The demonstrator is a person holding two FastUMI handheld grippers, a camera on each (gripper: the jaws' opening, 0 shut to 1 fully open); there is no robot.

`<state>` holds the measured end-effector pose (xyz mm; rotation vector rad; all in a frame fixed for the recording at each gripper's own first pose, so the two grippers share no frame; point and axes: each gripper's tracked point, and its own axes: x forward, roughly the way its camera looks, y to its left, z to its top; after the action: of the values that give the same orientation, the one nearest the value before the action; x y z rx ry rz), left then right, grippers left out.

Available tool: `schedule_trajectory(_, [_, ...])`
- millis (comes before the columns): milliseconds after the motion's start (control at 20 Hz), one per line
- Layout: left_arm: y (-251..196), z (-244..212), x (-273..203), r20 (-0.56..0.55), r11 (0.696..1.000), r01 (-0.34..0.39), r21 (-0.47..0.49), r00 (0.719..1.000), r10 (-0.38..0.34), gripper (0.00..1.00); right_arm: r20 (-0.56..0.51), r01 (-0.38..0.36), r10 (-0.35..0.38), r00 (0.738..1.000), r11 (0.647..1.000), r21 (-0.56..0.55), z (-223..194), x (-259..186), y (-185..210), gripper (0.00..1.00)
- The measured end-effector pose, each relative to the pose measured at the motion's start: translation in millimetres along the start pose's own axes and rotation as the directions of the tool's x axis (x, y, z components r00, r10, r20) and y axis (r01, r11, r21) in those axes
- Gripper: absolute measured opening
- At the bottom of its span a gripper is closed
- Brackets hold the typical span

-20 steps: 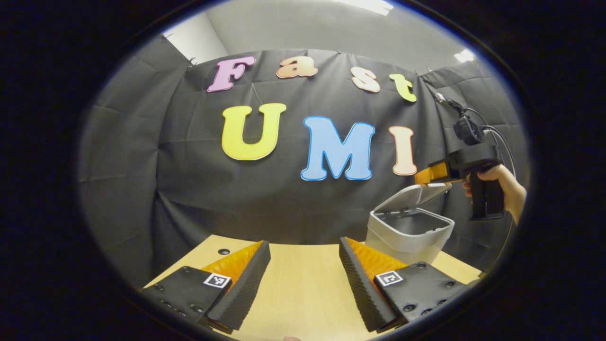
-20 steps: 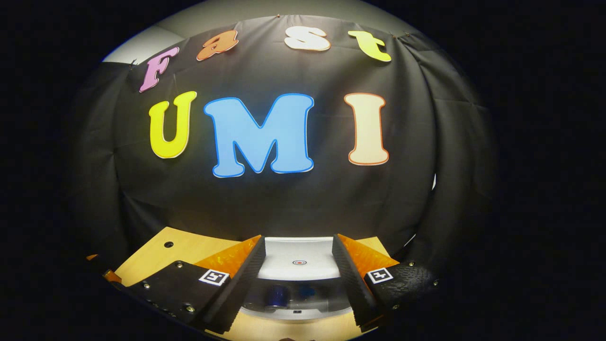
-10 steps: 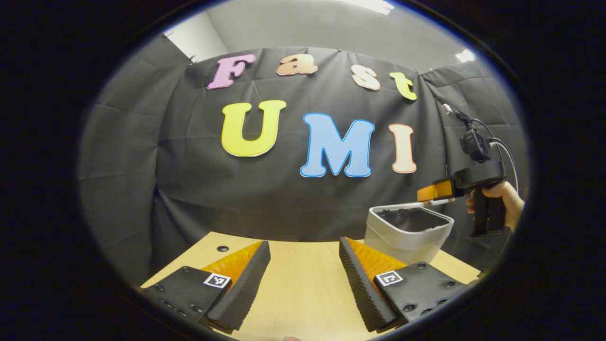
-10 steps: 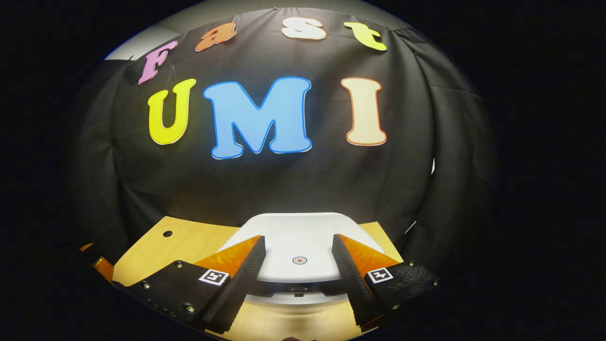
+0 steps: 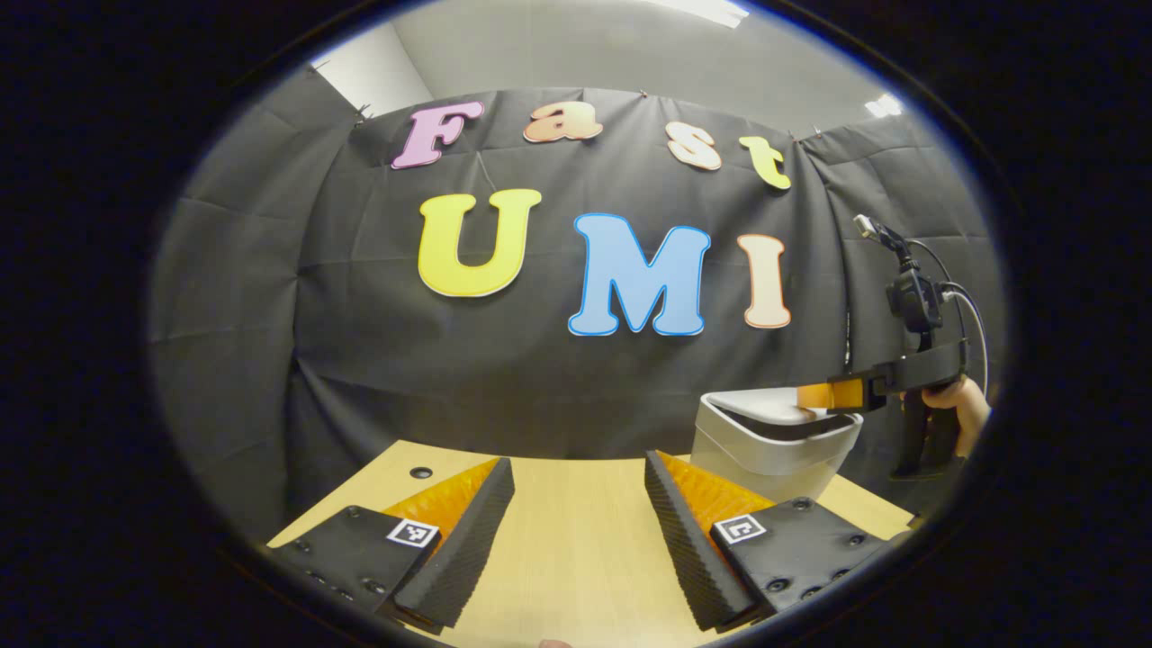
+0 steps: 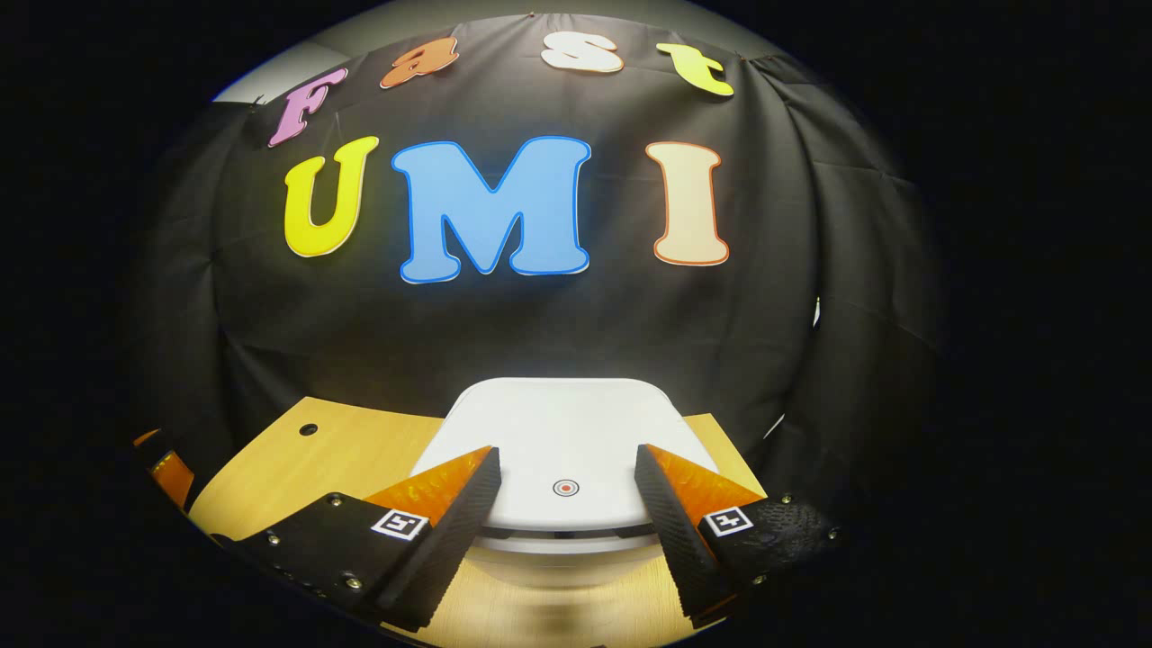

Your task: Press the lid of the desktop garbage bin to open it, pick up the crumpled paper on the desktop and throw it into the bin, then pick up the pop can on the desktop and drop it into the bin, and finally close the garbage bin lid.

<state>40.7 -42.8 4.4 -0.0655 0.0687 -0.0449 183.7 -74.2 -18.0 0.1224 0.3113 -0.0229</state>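
Observation:
The white desktop bin (image 5: 769, 445) stands at the right of the wooden table. Its lid (image 6: 562, 432) lies flat on the body, with a small red ring mark (image 6: 565, 488) near its front edge. My right gripper (image 6: 567, 463) is open, its fingers resting over the front of the lid on either side of the mark. In the left gripper view the same right gripper (image 5: 823, 396) presses on the lid's near edge, held by a hand (image 5: 967, 405). My left gripper (image 5: 579, 477) hangs open over bare tabletop, left of the bin, holding nothing.
The wooden table (image 5: 576, 540) has a small dark hole (image 5: 420, 472) near its far left corner. A cable (image 5: 963, 297) runs up from the right gripper's handle. Black cloth closes off the back and sides.
The right gripper has come down and pushed the bin lid from standing open to lying flat on the bin. The left gripper has stayed still.

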Motion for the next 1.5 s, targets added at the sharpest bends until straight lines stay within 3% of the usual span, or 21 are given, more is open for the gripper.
schedule_trajectory(700, [-1.0,0.9,2.0,0.015,1.000,0.019,-0.019,1.000,-0.019,0.96,-0.043,0.006,-0.007,0.999,1.000,-0.005,-14.9,-1.4,3.5,0.96])
schedule_trajectory(1500, [-22.0,-5.3,20.6,0.011,0.989,0.137,-0.054,0.991,-0.137,0.96,-0.091,0.018,-0.016,0.996,1.000,0.024,-23.2,1.9,3.6,0.97])
